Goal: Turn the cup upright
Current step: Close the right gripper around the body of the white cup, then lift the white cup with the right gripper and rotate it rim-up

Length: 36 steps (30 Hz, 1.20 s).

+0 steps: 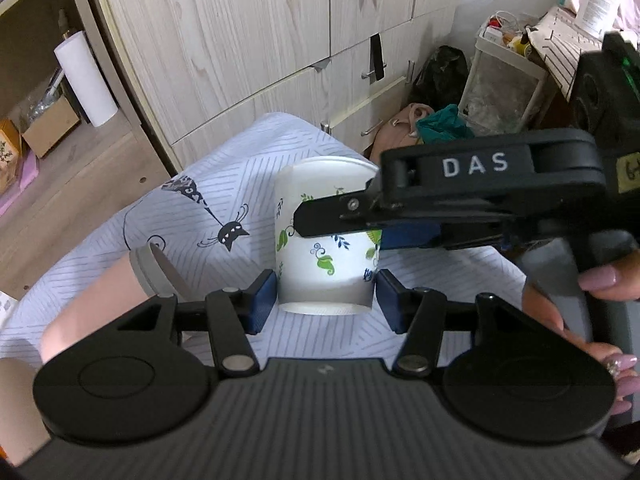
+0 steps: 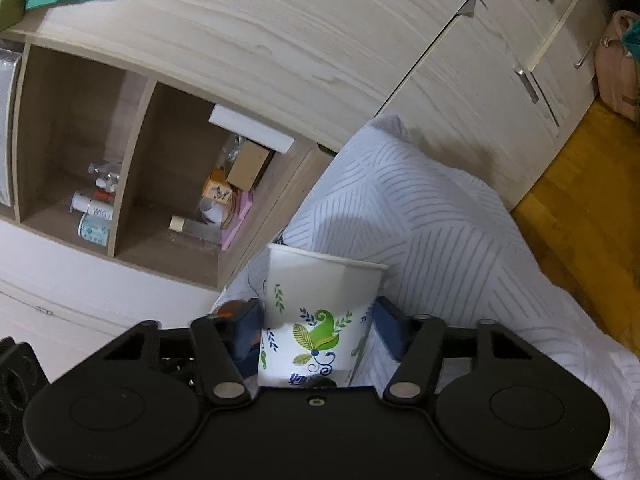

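Paper cup (image 1: 326, 248) between both grippers, above the desk (image 1: 432, 328) with its striped pale cloth; long axis roughly vertical in the left wrist view, slightly tilted in the right wrist view. Wider rolled rim at the far, upper end and narrower base ring at the near, lower end in both views; whether the base rests on the cloth cannot be told. Cup is white with green leaf and blue scroll print; wall near the rim looks dented, with a crease line.

Left gripper (image 1: 326, 300): blue pads set either side of the cup's base, just beside the wall; contact cannot be told, so grip state uncertain.

Right gripper (image 2: 316, 330): comes in from the right across the cup's mid-wall in the left wrist view; in its own view the pads flank the cup (image 2: 320, 312), the left pad pressed on the wall; clamped on the cup.

Pink bottle with grey collar (image 1: 104, 300) lies on the cloth left of the cup, apart from it.
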Motion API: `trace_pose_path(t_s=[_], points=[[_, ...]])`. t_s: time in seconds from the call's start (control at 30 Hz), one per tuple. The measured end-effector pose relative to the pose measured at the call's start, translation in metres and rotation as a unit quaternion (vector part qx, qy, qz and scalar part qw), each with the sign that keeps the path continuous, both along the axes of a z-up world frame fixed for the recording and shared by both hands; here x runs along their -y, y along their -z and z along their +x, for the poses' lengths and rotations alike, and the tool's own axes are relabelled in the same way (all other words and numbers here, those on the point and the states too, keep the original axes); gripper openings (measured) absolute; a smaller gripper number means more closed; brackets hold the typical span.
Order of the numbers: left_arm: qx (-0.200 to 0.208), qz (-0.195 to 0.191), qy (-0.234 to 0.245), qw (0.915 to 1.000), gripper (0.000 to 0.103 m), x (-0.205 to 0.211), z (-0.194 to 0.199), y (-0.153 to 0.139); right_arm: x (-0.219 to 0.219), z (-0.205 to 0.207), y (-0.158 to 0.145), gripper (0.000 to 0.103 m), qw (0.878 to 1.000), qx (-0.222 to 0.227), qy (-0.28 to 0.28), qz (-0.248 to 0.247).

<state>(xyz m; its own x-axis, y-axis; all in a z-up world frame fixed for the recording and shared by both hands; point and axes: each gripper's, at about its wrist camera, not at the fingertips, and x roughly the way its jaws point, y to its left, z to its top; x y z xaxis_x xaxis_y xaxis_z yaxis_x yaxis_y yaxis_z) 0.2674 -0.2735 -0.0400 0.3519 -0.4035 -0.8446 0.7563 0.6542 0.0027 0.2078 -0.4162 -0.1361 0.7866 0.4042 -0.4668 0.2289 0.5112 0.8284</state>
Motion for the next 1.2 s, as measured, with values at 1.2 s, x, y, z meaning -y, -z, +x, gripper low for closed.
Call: trace_pose_path(t_s=[1.2], points=[[-0.046,-0.006,-0.009,0.9989,0.051,-0.051,-0.057,0.009,-0.032,-0.041,0.002,0.063,0.996,0.018,-0.083,0.024]])
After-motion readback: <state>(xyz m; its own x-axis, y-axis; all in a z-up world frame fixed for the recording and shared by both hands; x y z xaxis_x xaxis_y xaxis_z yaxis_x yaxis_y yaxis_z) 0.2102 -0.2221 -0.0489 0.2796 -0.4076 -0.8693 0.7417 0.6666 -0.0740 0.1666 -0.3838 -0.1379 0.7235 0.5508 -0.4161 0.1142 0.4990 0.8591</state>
